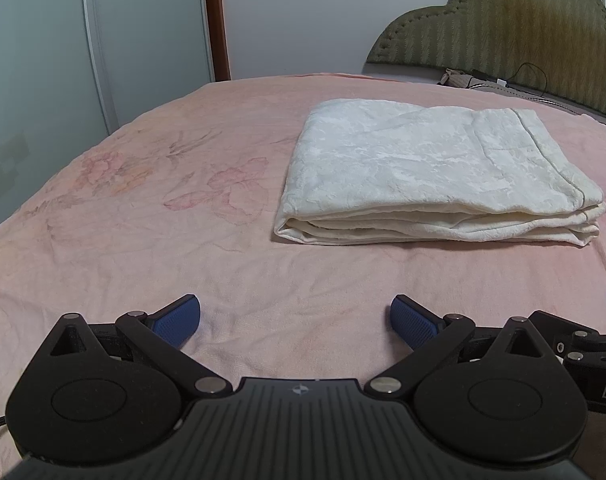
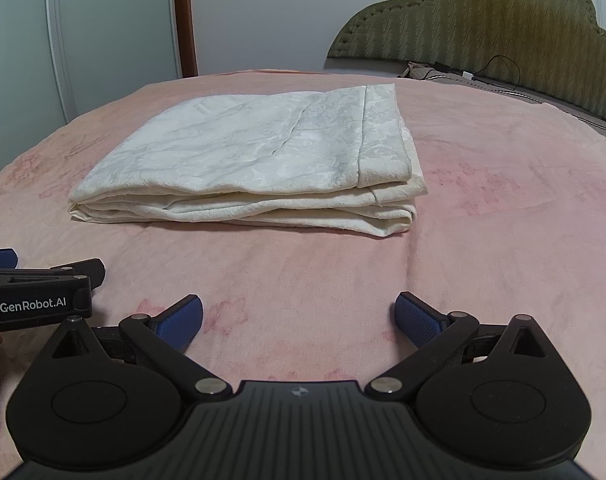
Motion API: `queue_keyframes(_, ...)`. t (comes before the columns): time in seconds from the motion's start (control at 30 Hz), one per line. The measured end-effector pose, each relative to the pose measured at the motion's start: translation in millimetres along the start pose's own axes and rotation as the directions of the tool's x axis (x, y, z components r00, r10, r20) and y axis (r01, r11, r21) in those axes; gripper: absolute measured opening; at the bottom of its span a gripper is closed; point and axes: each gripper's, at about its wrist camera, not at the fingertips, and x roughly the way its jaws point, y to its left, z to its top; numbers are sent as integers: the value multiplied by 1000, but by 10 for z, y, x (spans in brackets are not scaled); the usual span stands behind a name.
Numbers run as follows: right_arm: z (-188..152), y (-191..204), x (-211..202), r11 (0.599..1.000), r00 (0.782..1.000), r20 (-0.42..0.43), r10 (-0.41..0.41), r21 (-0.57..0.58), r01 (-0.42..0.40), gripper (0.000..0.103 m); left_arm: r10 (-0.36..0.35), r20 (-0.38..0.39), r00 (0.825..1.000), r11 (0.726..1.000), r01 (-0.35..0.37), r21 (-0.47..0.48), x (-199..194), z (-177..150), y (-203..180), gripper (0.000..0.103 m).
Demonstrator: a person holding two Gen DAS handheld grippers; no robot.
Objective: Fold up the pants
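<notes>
Cream-white pants (image 1: 431,168) lie folded into a flat rectangular stack of several layers on the pink bed; they also show in the right wrist view (image 2: 255,160). My left gripper (image 1: 295,320) is open and empty, low over the sheet, a short way in front of the stack and to its left. My right gripper (image 2: 299,322) is open and empty, in front of the stack's near edge. The left gripper's body (image 2: 35,300) shows at the left edge of the right wrist view, beside the right gripper.
The pink floral bedsheet (image 1: 143,208) covers the whole bed. An olive padded headboard (image 1: 515,28) stands at the far right, with cables (image 1: 531,76) and small items at its base. Wardrobe doors (image 1: 43,60) stand beyond the bed's left edge.
</notes>
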Motion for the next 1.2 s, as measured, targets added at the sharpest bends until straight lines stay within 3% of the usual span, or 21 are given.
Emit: queue_keyframes(1.2, 3, 4, 5, 1000, 1000, 0, 0, 0, 0, 103, -12, -4, 1000, 1000, 12, -14, 13, -1, 16, 103)
